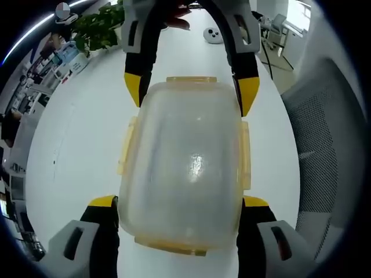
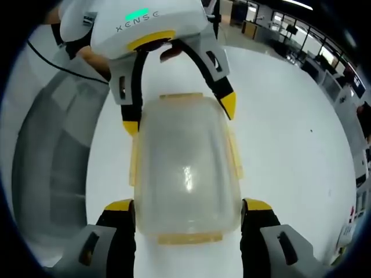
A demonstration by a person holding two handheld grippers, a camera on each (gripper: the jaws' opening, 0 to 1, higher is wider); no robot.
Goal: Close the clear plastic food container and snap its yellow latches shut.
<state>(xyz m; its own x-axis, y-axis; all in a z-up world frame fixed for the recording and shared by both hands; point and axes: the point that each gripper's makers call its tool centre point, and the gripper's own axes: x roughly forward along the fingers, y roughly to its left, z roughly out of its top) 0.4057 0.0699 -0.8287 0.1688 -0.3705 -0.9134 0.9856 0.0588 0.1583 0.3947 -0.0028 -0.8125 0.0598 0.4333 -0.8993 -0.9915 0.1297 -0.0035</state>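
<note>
Yellow-tipped jaws of the left hand-held gripper (image 1: 179, 202) sit spread wide, flanking the near end of the clear plastic food container (image 1: 182, 168) on the white desk (image 1: 75, 145). Lid on. Yellow latches (image 1: 246, 156) line its sides and ends; cannot tell if snapped. Right hand-held gripper (image 2: 188, 205) likewise spread, straddling the container's opposite end. Potted plant (image 1: 98, 26) far back on the desk.

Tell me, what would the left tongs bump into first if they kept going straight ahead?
Probably the clear container: it already sits between the left tongs, whose yellow tips flank its near end. Past it wait the right tongs, pointing back from the far end. How much gap remains is unclear.
</note>
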